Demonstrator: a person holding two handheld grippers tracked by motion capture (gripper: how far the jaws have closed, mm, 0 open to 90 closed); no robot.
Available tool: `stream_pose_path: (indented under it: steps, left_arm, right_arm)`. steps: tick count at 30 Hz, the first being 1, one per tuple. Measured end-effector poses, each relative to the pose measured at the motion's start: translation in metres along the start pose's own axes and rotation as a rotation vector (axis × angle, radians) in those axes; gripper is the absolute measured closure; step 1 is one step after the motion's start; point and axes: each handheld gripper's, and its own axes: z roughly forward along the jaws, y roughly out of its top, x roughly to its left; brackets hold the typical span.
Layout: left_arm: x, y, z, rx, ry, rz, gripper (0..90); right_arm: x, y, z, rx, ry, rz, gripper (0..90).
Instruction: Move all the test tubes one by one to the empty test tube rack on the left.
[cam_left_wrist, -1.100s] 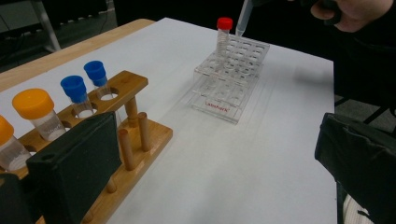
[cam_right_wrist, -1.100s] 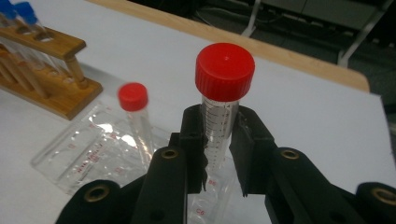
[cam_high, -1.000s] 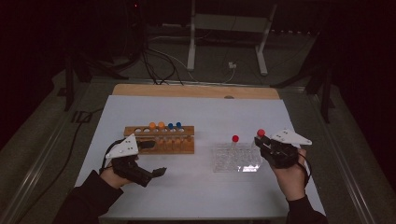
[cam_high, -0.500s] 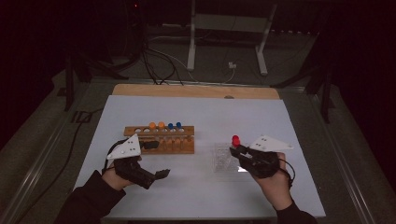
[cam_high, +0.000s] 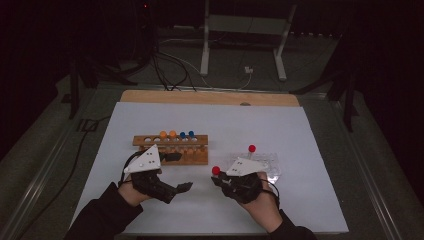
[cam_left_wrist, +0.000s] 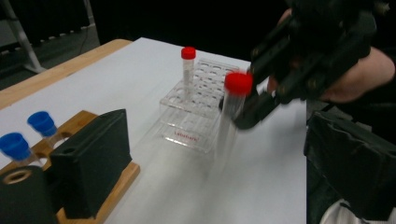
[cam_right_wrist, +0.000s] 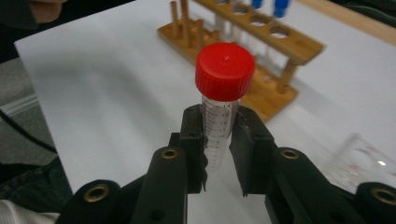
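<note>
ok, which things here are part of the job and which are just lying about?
In the job:
- red-capped tube, clamped in the right gripper
- clear plastic rack holding a second red-capped tube
- wooden rack with orange- and blue-capped tubes
- left gripper, nothing between its pads

Lying about:
- cables and the metal stand on the floor beyond the table

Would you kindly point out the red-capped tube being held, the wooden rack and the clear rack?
held tube (cam_right_wrist: 225, 65): right gripper view, its red cap.
wooden rack (cam_high: 170, 142): high view, top bar.
clear rack (cam_left_wrist: 187, 135): left gripper view, front wall.
</note>
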Motion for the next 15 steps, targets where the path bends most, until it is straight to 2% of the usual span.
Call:
stream_pose_path:
  steps: [4,6,13,15]
  left_arm:
    - [-0.004,0.003,0.008,-0.004,-0.015,-0.001,16.5]
    - [-0.006,0.005,0.013,-0.006,-0.009,0.005,22.0]
    - [-0.009,0.006,0.026,0.007,-0.024,0.02,38.7]
    - [-0.01,0.005,0.029,0.015,-0.016,0.026,43.3]
  right_arm:
    - [0.006,0.0,0.01,0.017,0.02,-0.008,75.3]
    - [0.008,0.0,0.013,0.02,0.03,-0.009,75.3]
    - [0.014,0.003,0.017,0.017,0.05,-0.018,75.3]
    - [0.015,0.003,0.017,0.018,0.054,-0.021,75.3]
